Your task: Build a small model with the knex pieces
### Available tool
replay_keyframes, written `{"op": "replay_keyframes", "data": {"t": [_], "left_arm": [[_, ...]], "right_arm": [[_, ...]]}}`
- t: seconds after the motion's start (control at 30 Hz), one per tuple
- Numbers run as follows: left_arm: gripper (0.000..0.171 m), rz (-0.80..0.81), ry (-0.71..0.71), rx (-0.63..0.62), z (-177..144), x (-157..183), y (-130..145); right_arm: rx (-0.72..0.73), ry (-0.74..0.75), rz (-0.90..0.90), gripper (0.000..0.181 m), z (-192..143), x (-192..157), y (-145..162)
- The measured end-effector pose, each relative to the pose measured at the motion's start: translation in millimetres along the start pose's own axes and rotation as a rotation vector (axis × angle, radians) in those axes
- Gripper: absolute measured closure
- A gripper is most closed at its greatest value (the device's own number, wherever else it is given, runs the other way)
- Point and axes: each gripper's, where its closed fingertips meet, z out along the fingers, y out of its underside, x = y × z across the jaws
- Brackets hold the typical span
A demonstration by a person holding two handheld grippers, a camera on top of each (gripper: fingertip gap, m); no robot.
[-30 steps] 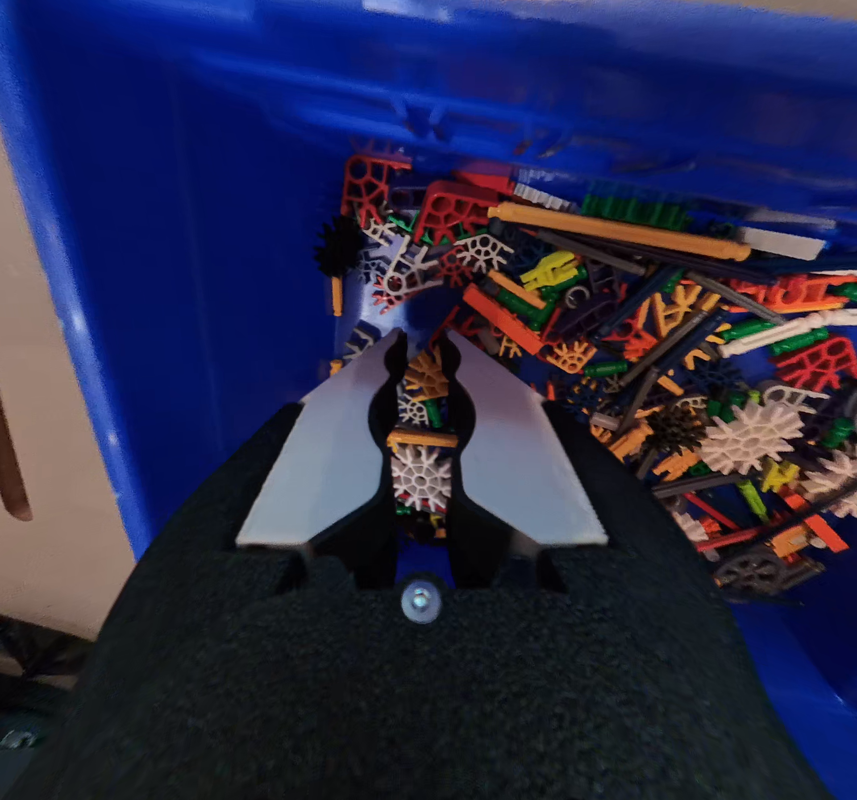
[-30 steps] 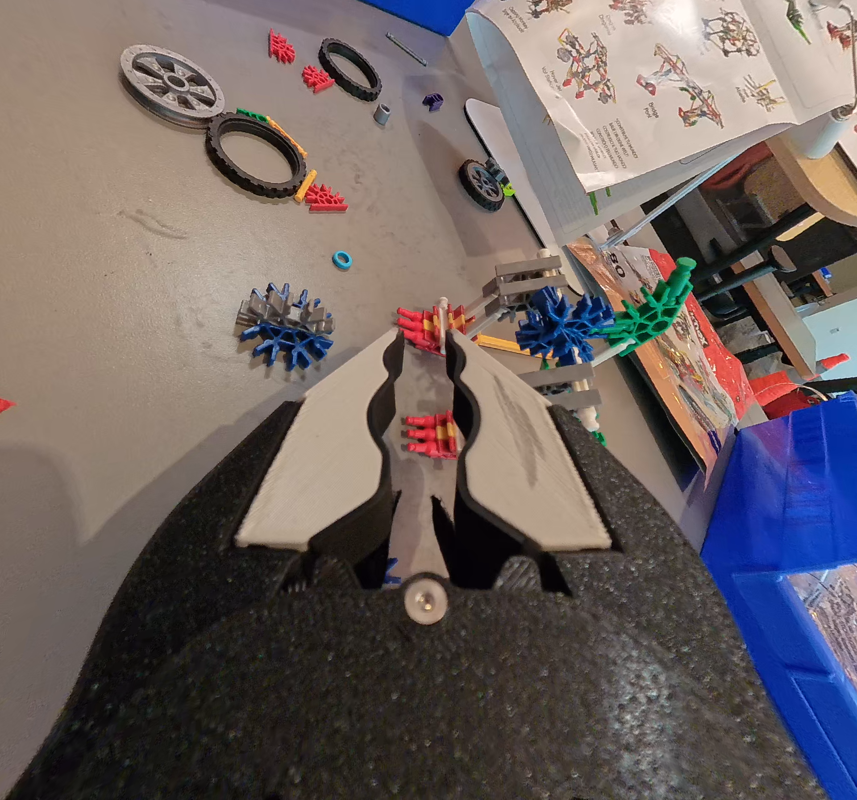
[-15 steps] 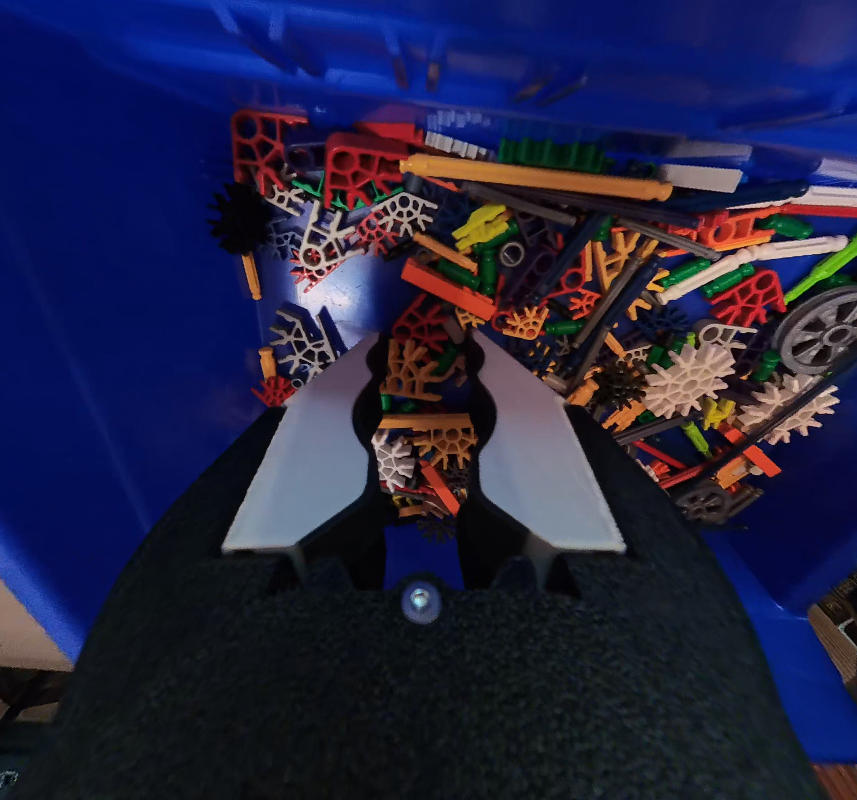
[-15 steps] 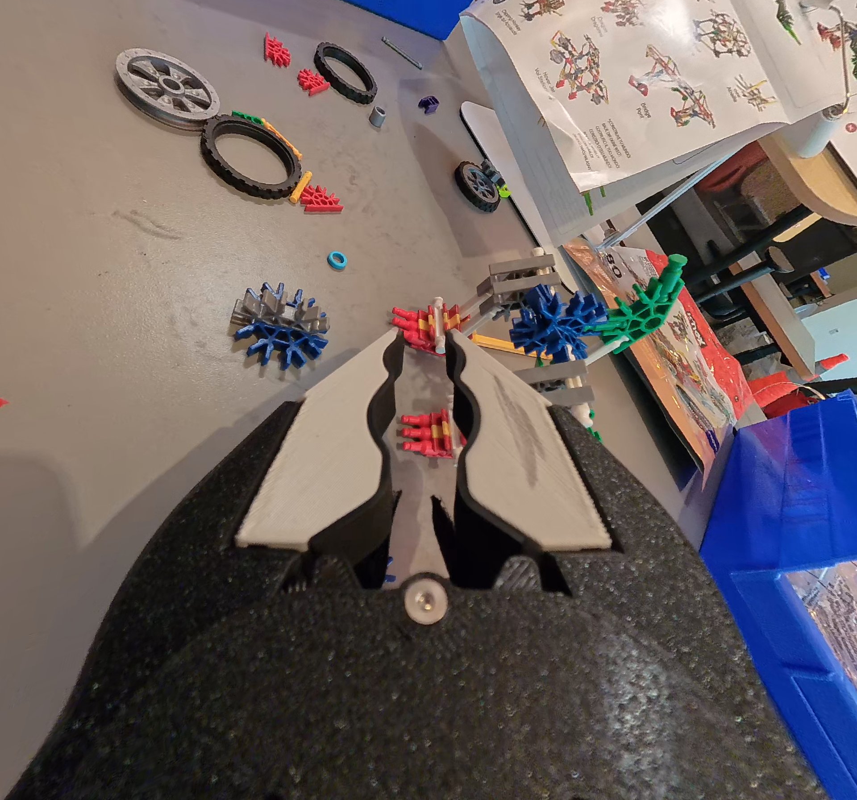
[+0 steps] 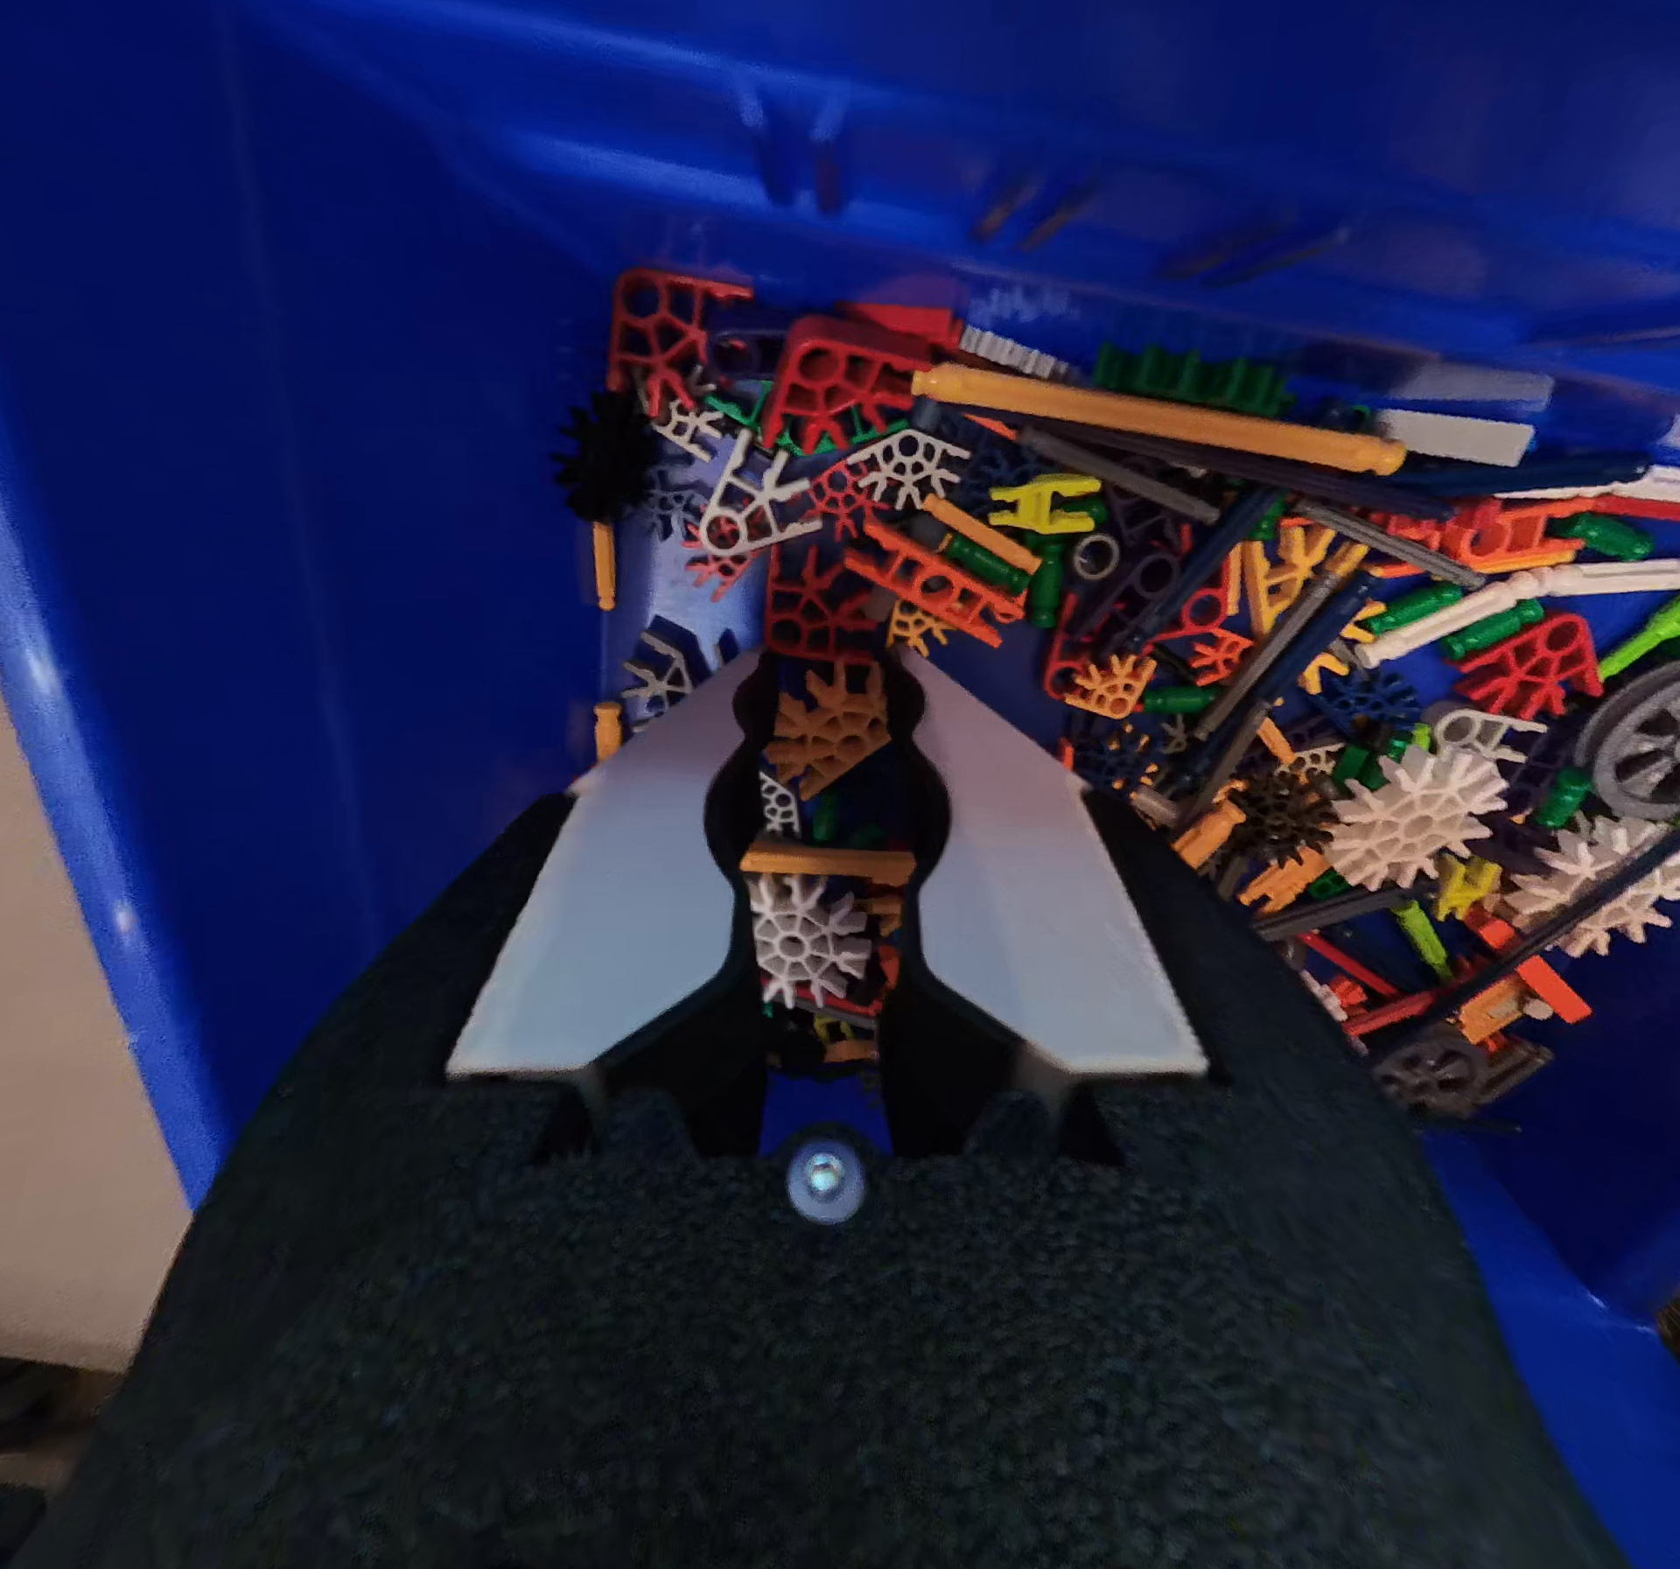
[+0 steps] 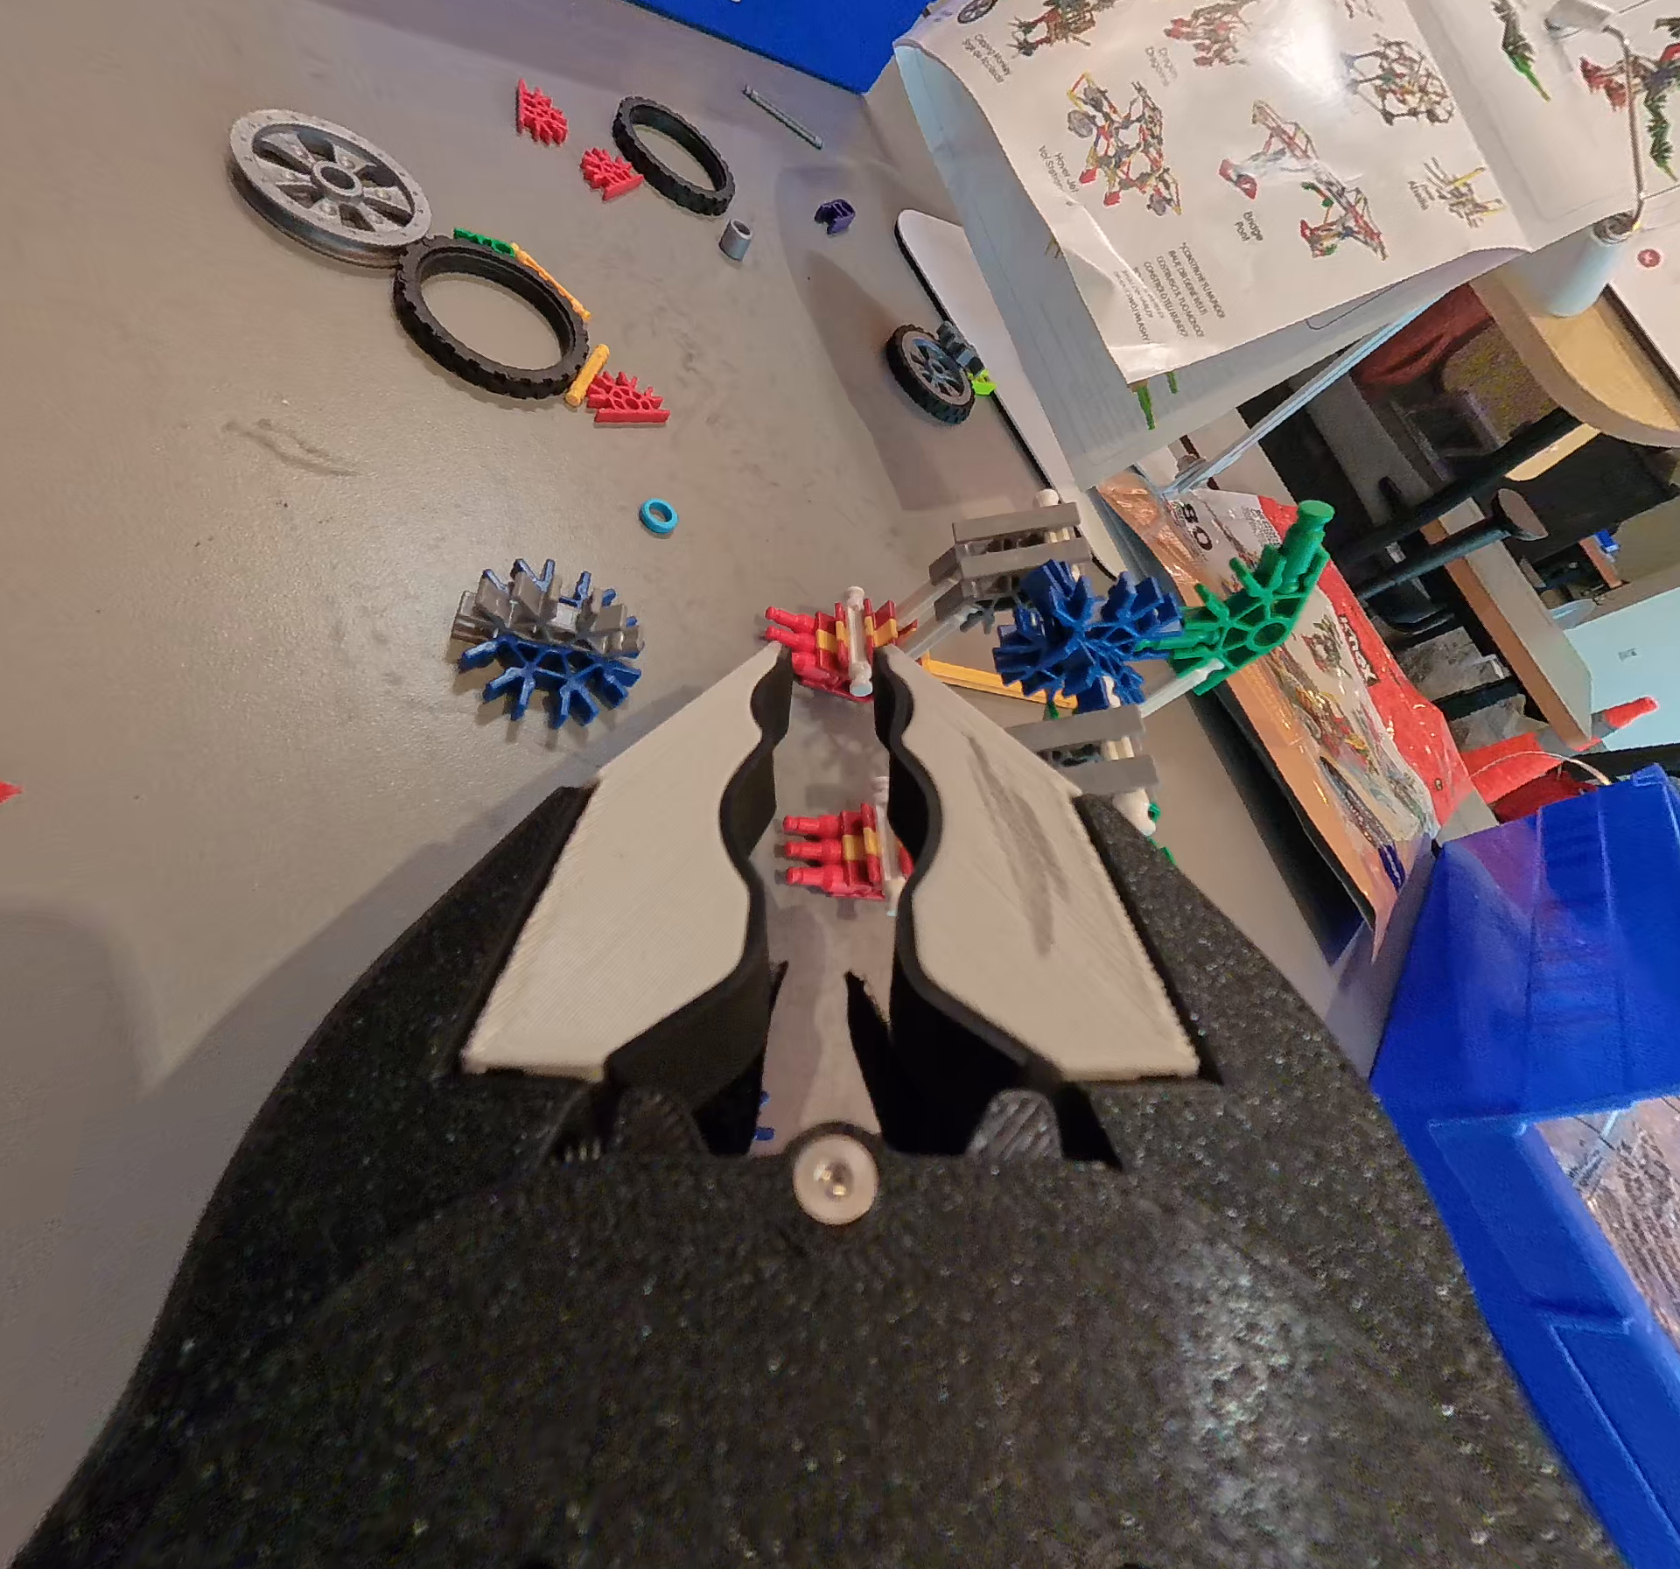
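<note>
Left gripper (image 5: 827,671) parted, holding nothing, over the parts pile in the blue bin (image 5: 318,434); an orange rod (image 5: 825,862) lies crosswise between its fingers. Right gripper (image 6: 829,671) pinches the model (image 6: 1045,625) by its white rod (image 6: 856,639), the model stretching right above the table (image 6: 227,525).

Grey tabletop (image 6: 227,525); round wooden table (image 6: 1582,362) behind.

The left gripper (image 5: 827,662) is drawing back from the heap of toy pieces (image 5: 1136,616) in the blue bin (image 5: 364,343), so a pale strip is showing again at the frame's lower left. An orange rod (image 5: 827,860) is now lying across between its fingers (image 5: 636,889). The right wrist view is barely shifting.
</note>
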Motion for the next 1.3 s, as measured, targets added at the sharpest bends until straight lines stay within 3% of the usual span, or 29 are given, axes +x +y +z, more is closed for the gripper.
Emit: {"op": "replay_keyframes", "data": {"t": [0.4, 0.77, 0.83, 0.97, 1.2, 1.3], "left_arm": [[0.147, 0.003, -0.033, 0.077, 1, -10, -10], [0.151, 0.004, -0.033, 0.054, -1, -9, 1], [0.171, 0.006, -0.053, 0.072, -4, -11, -2], [0.171, 0.004, -0.059, 0.061, -7, -11, 2], [0.143, -0.015, -0.082, 0.051, -4, -17, 1], [0.141, -0.022, -0.085, 0.056, -1, -20, -4]], "right_arm": [[-0.002, 0.0, 0.0, 0.164, 0, 0, 0], [-0.002, 0.001, -0.002, 0.164, 0, 0, 0], [-0.002, 0.001, -0.002, 0.164, 0, 0, 0], [0.0, 0.002, -0.001, 0.164, 0, 0, 0], [0.001, 0.003, -0.004, 0.164, 0, 0, 0], [0.0, 0.003, -0.003, 0.164, 0, 0, 0]]}}
